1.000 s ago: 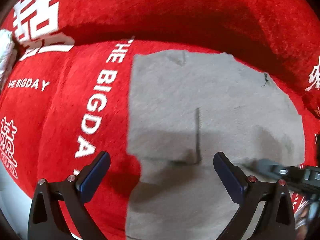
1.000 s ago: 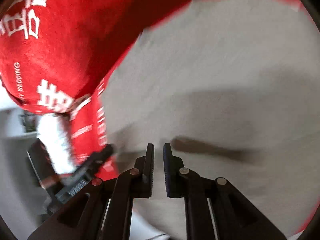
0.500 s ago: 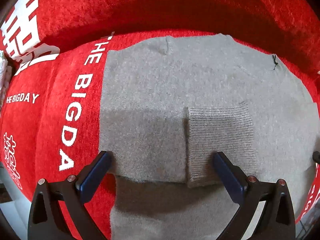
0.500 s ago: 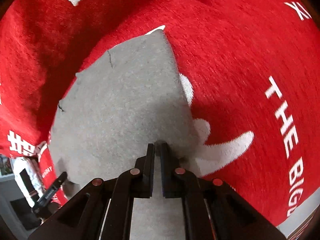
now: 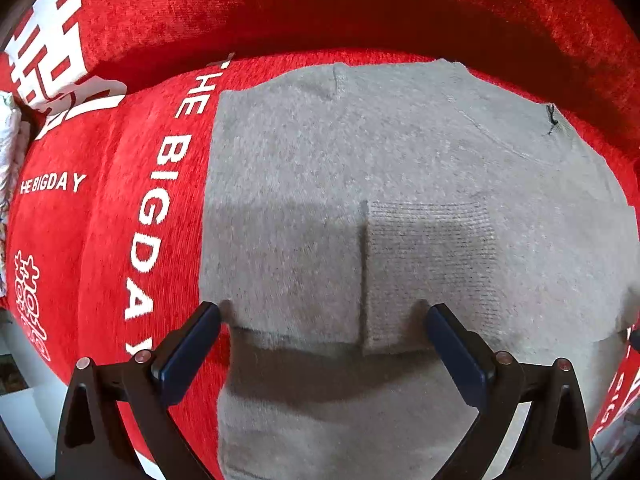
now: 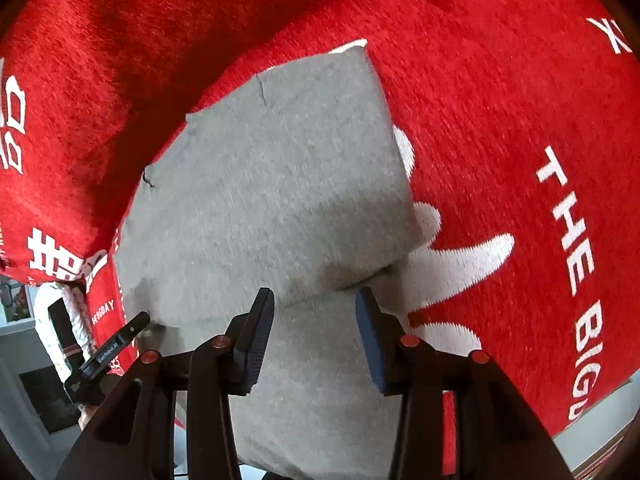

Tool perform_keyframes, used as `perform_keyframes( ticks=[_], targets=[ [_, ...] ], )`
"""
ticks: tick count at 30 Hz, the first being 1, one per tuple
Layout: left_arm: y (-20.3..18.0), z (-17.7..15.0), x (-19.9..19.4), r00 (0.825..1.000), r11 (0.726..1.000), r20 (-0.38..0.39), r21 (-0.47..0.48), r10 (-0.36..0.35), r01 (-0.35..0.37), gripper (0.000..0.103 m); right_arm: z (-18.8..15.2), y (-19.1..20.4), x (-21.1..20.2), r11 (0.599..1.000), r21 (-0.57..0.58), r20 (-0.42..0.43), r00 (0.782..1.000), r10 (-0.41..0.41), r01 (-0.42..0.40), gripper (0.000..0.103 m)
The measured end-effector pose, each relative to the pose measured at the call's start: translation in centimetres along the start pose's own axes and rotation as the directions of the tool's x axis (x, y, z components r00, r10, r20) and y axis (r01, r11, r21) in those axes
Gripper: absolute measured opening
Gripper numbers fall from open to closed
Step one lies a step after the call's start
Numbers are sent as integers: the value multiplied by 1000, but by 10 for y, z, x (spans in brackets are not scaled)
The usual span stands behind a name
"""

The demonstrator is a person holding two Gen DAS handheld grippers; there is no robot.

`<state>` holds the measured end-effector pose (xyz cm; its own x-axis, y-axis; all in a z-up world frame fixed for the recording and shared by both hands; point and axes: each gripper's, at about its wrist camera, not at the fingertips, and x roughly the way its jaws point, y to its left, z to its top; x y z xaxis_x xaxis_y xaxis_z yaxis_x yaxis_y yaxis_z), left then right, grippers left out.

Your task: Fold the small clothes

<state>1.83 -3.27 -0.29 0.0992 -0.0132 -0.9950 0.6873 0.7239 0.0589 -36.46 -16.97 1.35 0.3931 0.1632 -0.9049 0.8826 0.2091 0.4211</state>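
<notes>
A grey knitted garment [image 5: 360, 184] lies folded flat on a red cover. A ribbed cuff [image 5: 432, 264] lies on top near its folded edge. My left gripper [image 5: 324, 332] is open and empty, its fingers set wide at the near folded edge. In the right wrist view the same garment [image 6: 272, 184] lies folded over a lower layer. My right gripper [image 6: 316, 320] is open and empty, right at the fold's near right corner. The left gripper [image 6: 112, 348] shows at the lower left of that view.
The red cover [image 5: 120, 216] with white lettering spreads under the garment and rises into a red backrest [image 5: 360, 4] behind. The cover's front edge [image 6: 600, 400] drops off at the lower right. A white patterned object [image 6: 60, 320] lies at the far left.
My right gripper has opened and let go of the garment's folded corner, which now lies flat. My left gripper has hardly moved and stays open.
</notes>
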Motion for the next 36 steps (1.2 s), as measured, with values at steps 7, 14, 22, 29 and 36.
perform_keyframes(
  ticks=[7,14,22,29,36],
  targets=[
    [-7,-10,-10,1000,1000,-2,23,6,-6,103,-7,-2,4,1000,-4,-40,999,29,-30,51],
    [-1,-39,-20,1000,1000,-19,18,-18,18,103,-25,1,9,992,-80,-130,988,88,-99,55],
    [17,-101,-20,996,999,-87,-30,-35,32,103,-66,-1,20,964,-183,-254,957,142,-192,55],
    [33,-156,-14,983,996,-169,-53,-78,70,103,-112,-23,30,964,-146,-341,926,160,-220,56],
    [55,-203,-3,972,993,-209,-65,-111,99,103,-176,-59,37,980,-105,-376,919,118,-168,56]
  ],
)
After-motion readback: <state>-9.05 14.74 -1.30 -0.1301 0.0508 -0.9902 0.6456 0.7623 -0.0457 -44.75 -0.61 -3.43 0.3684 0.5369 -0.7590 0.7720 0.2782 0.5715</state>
